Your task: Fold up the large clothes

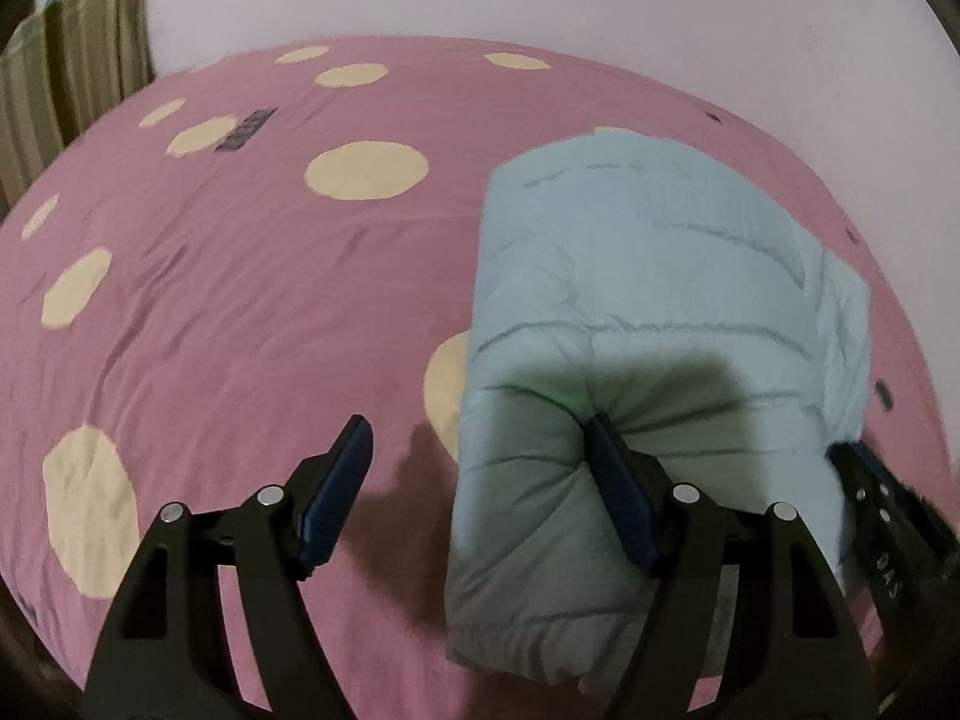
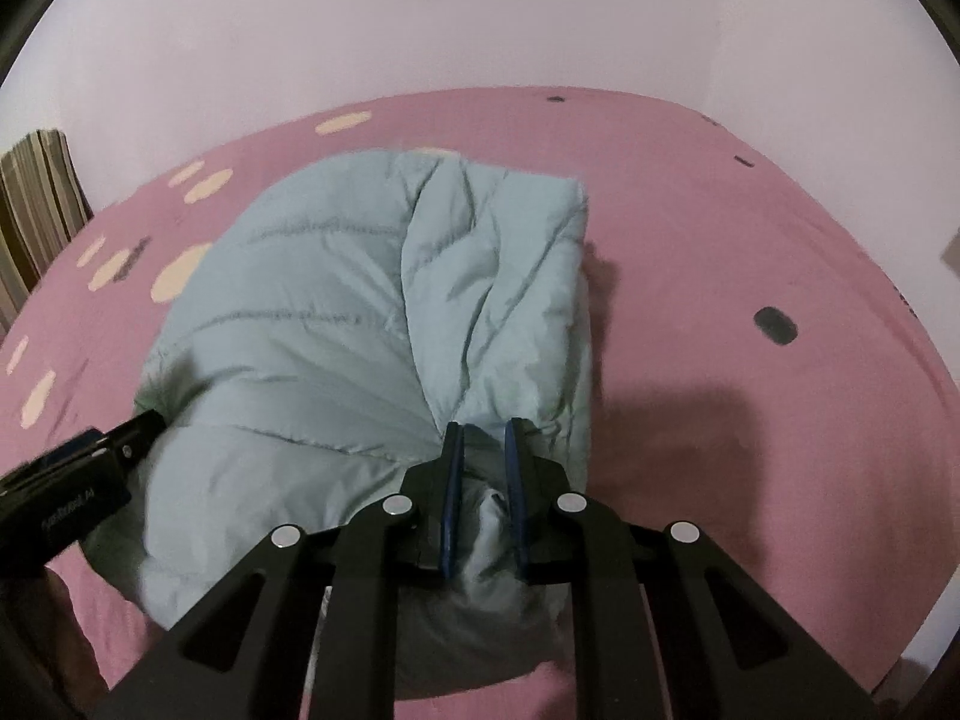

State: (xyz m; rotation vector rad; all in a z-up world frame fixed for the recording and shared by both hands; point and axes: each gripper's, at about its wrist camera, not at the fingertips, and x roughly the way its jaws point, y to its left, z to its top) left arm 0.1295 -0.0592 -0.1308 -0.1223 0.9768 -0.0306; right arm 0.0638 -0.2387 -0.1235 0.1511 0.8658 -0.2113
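- The pale blue quilted puffer jacket point(image 2: 336, 312) lies folded into a thick bundle on the pink bedsheet with cream oval spots point(image 1: 240, 300), its near end close to the near edge of the bed. In the right wrist view the bundle reaches back toward the middle of the bed.
- The right gripper point(image 2: 485, 450) has its blue-padded jaws nearly shut on a pinched fold at the jacket's near end; the fabric bunches and radiates in creases from the pinch.
- The left gripper point(image 1: 480, 450) stands wide open. Its right finger point(image 1: 618, 492) presses a dent into the jacket's near left part, while the other finger hangs over the bare sheet beside the jacket's left edge. Nothing is clamped.
- The near end of the jacket sits in the grippers' shadow and looks grey-green there; its underside and any sleeves, zip or collar are folded out of sight.
- White letters on the right gripper's black body, at the right edge of the left wrist view, read roughly "DAS" and are cut off. Lettering on the left gripper's body point(image 2: 66, 504) in the right wrist view is too blurred to read.
- A dark patterned patch point(image 1: 246, 129) on the sheet near the far left is unclear.
- A striped curtain point(image 1: 72, 72) hangs at the far left against a plain pale wall point(image 2: 480, 18).
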